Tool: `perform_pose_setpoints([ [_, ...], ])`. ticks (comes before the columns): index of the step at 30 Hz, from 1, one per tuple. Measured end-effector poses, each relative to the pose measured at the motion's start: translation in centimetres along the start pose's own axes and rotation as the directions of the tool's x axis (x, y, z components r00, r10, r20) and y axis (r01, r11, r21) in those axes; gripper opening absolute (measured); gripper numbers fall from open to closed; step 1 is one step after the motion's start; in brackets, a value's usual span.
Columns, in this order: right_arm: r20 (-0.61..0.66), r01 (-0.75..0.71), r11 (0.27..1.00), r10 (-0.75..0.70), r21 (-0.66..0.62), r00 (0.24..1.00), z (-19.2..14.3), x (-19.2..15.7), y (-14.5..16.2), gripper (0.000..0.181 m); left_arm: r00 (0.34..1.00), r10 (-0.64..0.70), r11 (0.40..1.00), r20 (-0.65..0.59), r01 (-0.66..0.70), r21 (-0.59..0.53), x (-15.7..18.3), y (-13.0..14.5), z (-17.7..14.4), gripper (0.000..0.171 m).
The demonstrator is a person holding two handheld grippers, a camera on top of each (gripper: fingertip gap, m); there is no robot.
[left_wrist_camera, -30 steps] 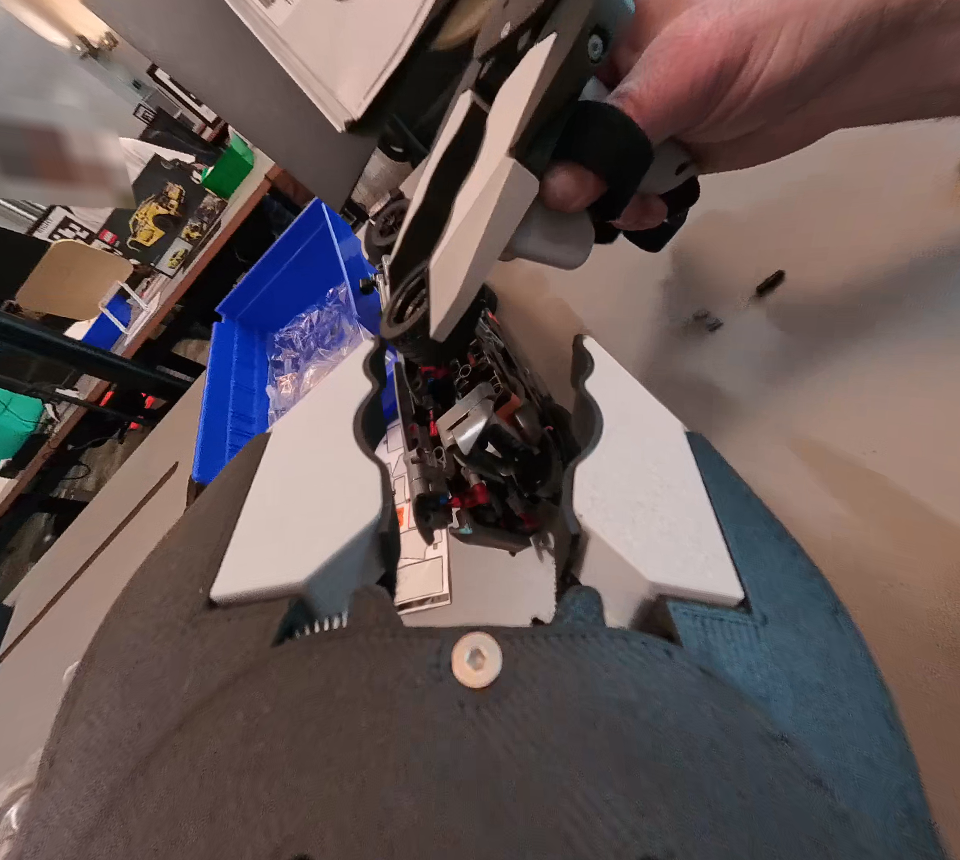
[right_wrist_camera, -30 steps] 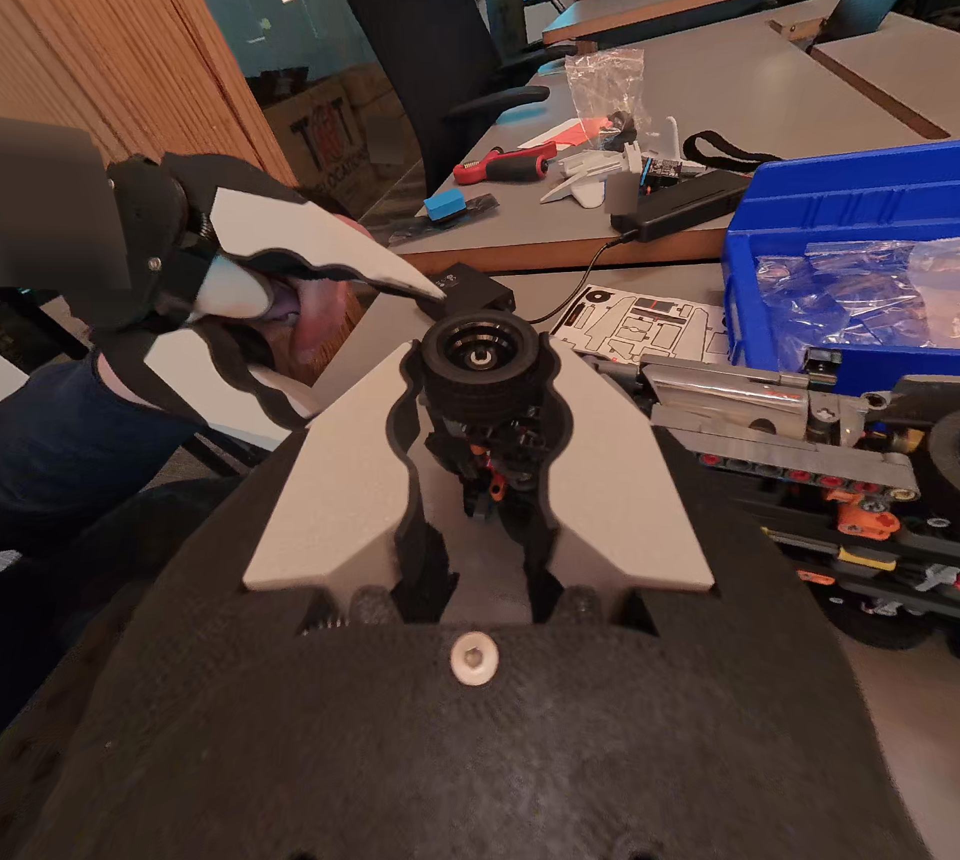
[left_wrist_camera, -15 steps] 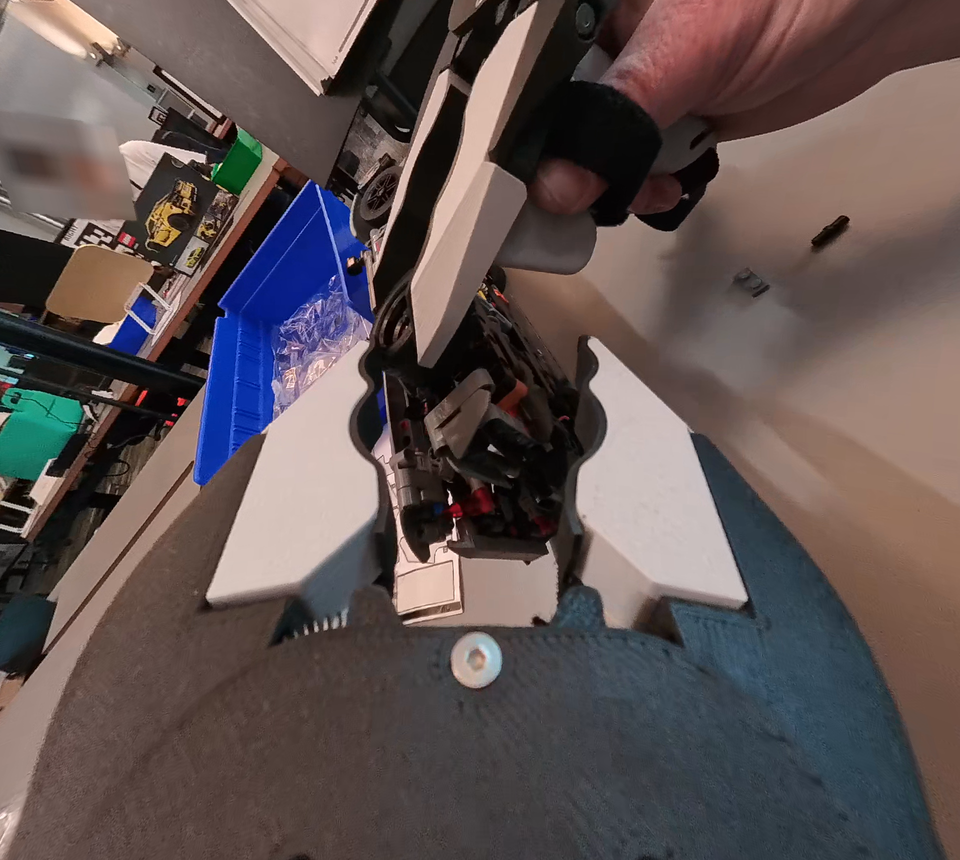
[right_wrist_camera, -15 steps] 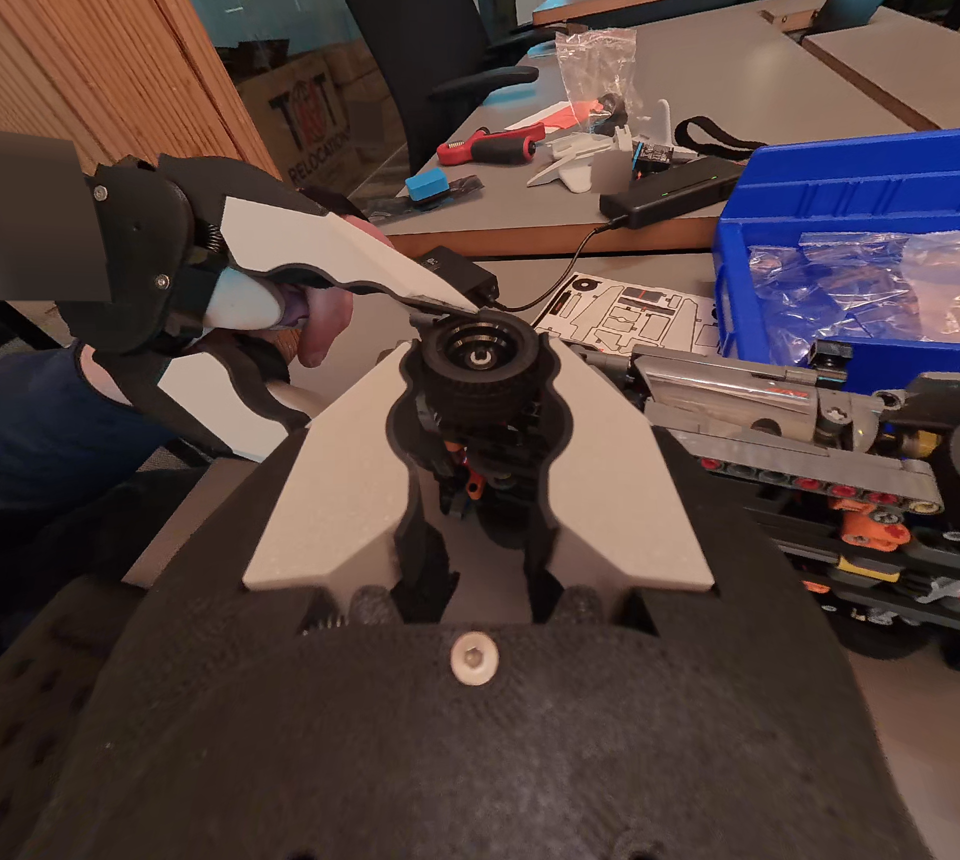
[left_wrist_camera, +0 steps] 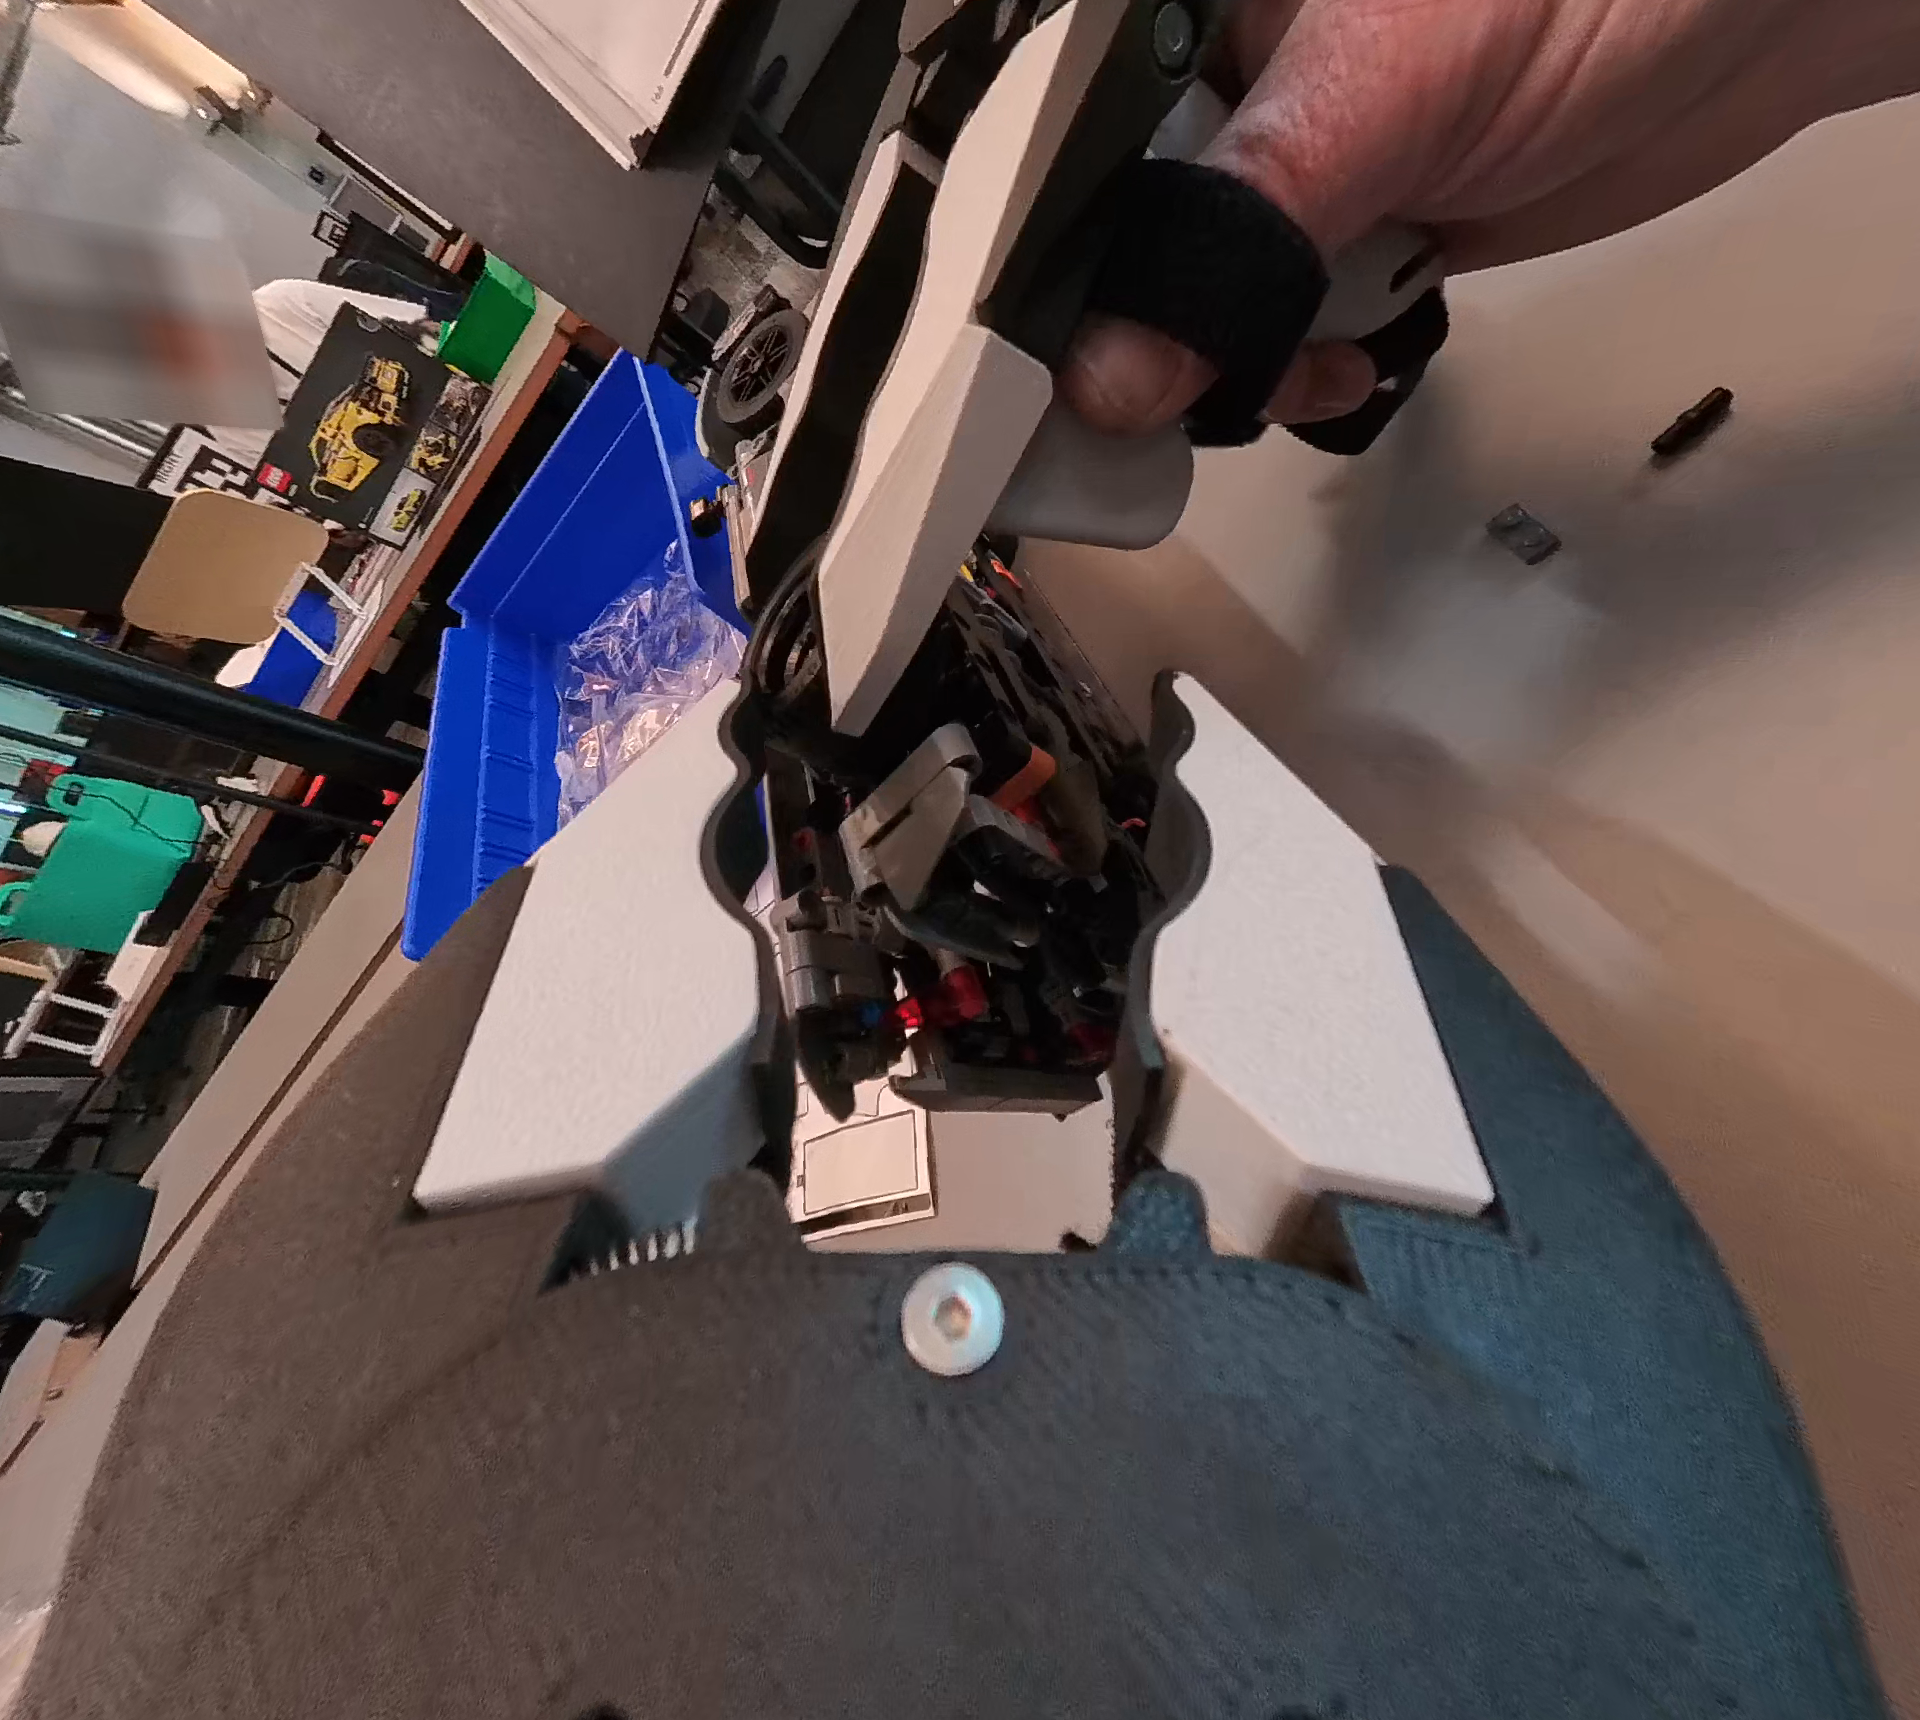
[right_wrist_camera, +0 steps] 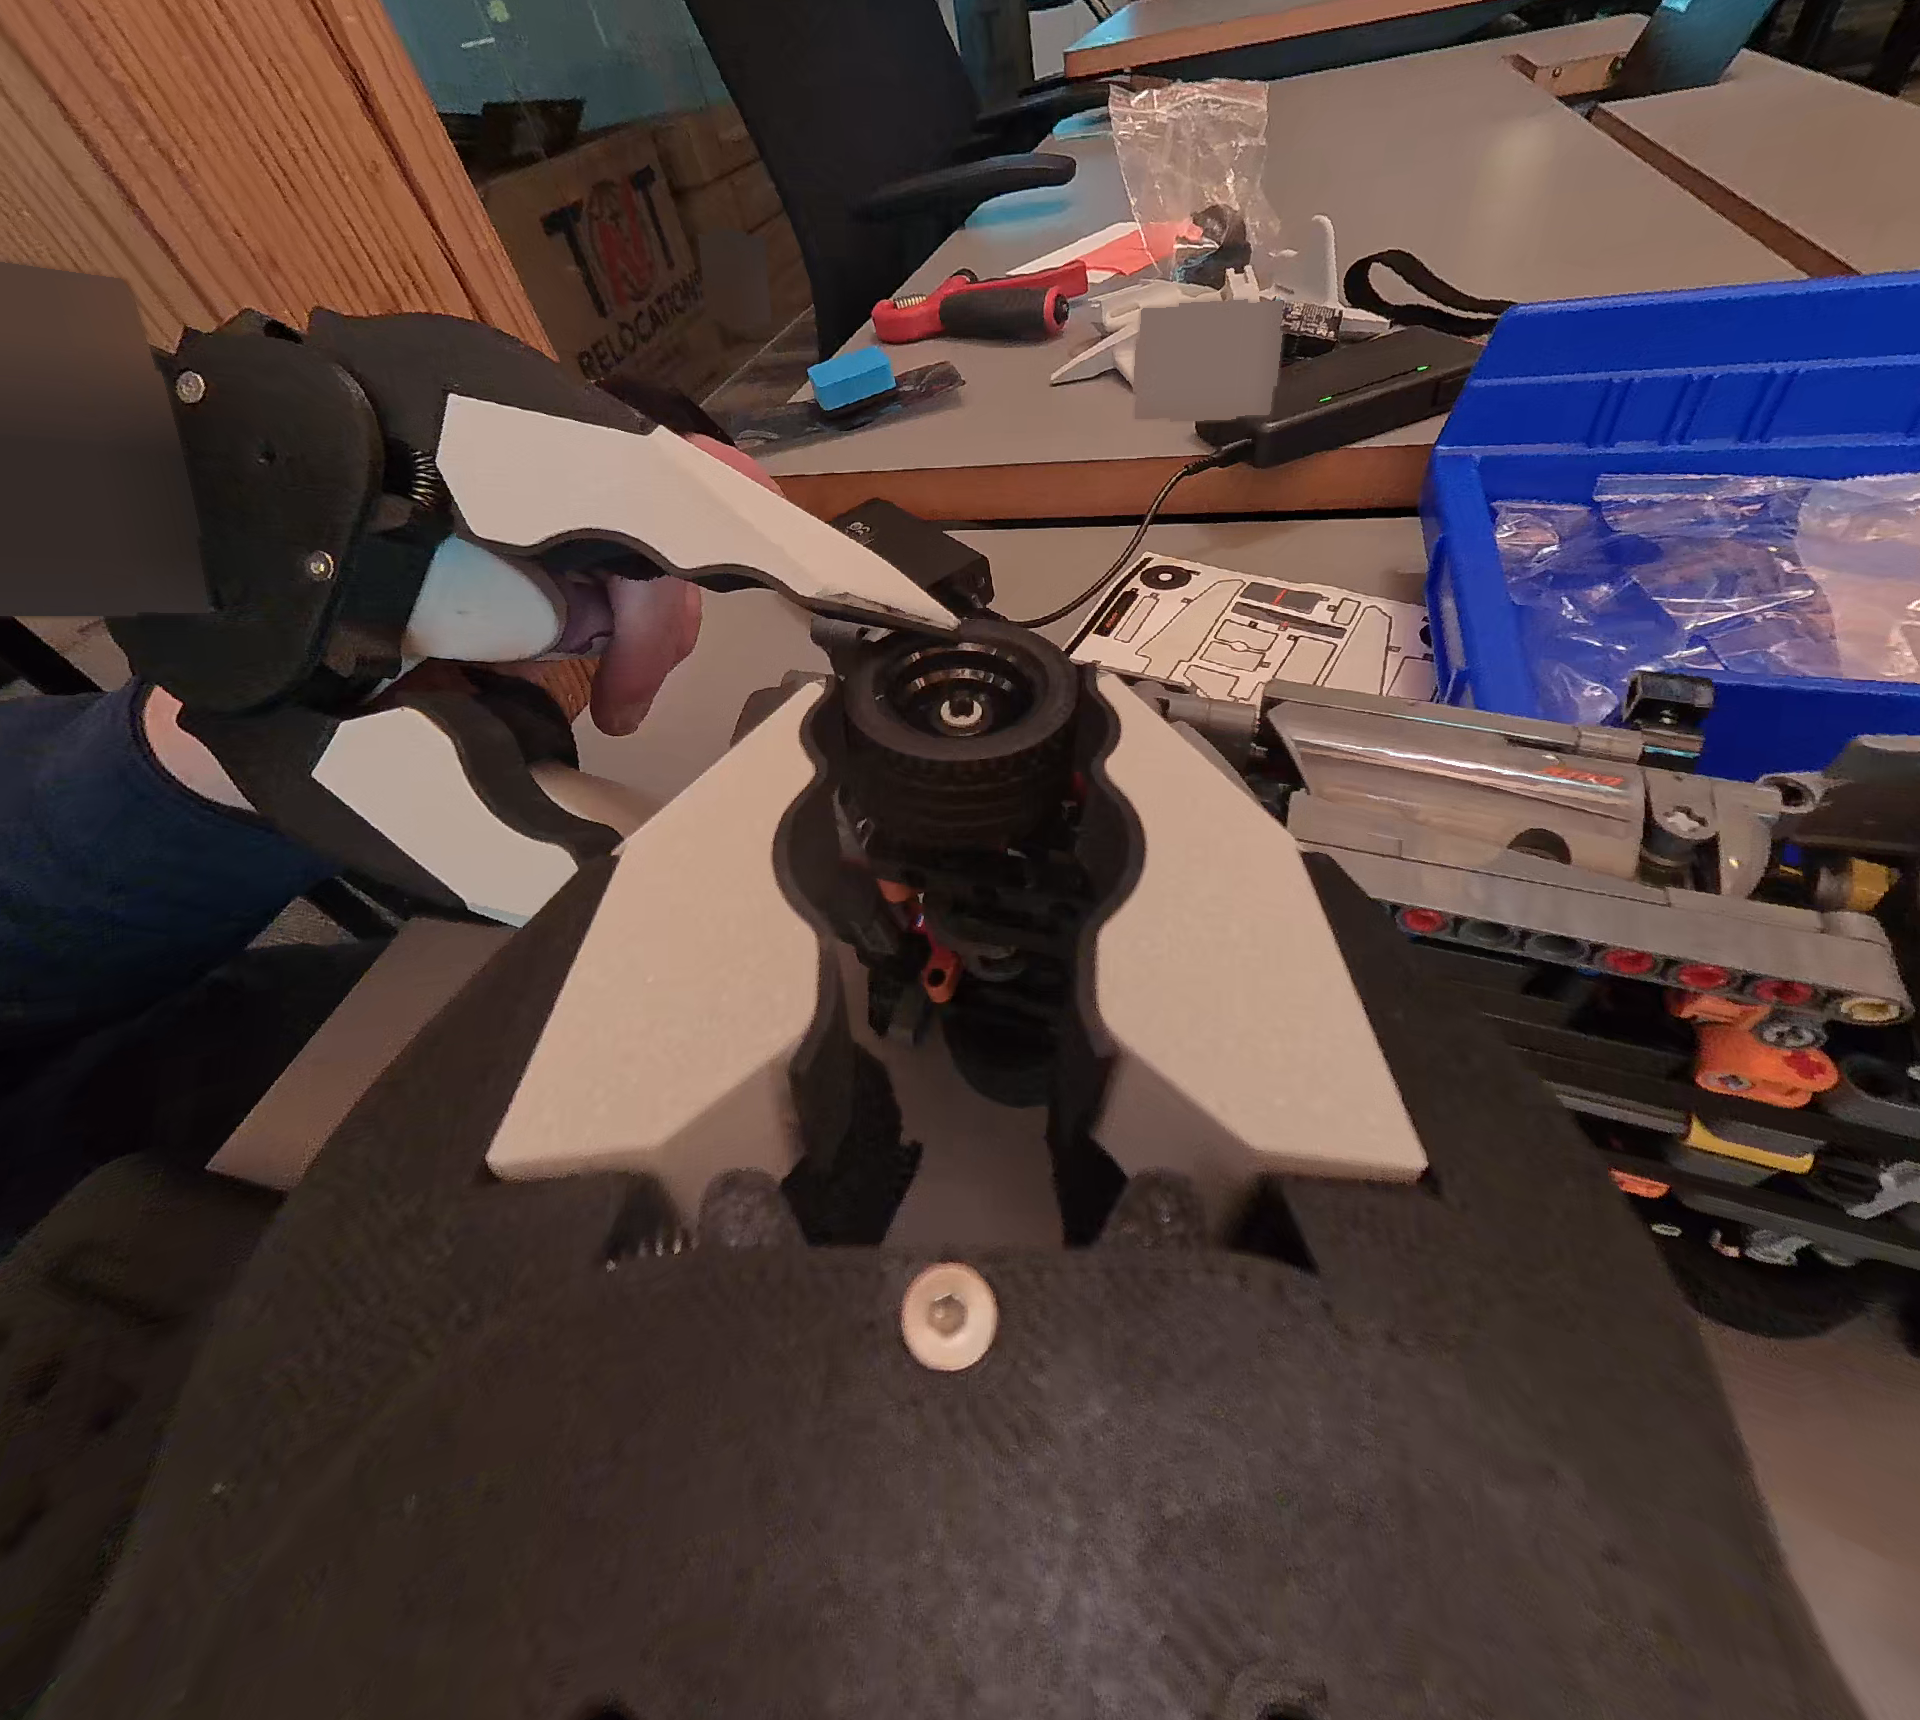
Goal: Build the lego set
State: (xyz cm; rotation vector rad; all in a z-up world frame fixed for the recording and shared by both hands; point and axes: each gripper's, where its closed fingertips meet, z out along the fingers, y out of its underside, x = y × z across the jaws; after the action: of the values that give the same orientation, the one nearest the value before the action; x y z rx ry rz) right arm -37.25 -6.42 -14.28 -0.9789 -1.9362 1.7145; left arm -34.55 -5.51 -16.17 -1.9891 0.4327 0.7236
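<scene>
Now the right gripper (right_wrist_camera: 961, 714) is clamped on the black wheel (right_wrist_camera: 961, 751) at one end of the lego car (right_wrist_camera: 1579, 901), its two white fingers pressing the tyre from either side, hub facing up toward the camera. The car's long grey and black body runs off to the right of this gripper, lying on the grey table (right_wrist_camera: 1558, 195). The left gripper (left_wrist_camera: 961, 839) stands spread wide, one finger on each side of the car's end, with the dark beams and red pins sitting in the gap; whether its pads touch the model I cannot tell. Seen from the right wrist, the tip of its upper finger (right_wrist_camera: 883, 605) rests right at the far rim of the wheel. Beyond the car, to the right, sits a blue bin (right_wrist_camera: 1662, 444) holding clear bags, and a printed sheet (right_wrist_camera: 1226, 631) lies flat just behind the wheel.
</scene>
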Motion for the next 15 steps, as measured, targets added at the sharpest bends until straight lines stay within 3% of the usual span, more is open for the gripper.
perform_pose_setpoints([
  [5, 0.001, 0.091, 0.995, -0.091, -0.046, 0.996, 0.27, -0.20, 0.66, 0.042, 1.000, -0.003, 1.000, 0.024, 0.003, -0.013, 0.24, 0.34, -0.07, 0.066],
  [15, 0.003, 0.068, 0.996, -0.068, -0.053, 0.998, 0.34, -0.29, 0.70, 0.042, 0.998, 0.024, 0.999, 0.060, -0.021, -0.047, 0.47, 0.59, 0.13, 0.069],
])
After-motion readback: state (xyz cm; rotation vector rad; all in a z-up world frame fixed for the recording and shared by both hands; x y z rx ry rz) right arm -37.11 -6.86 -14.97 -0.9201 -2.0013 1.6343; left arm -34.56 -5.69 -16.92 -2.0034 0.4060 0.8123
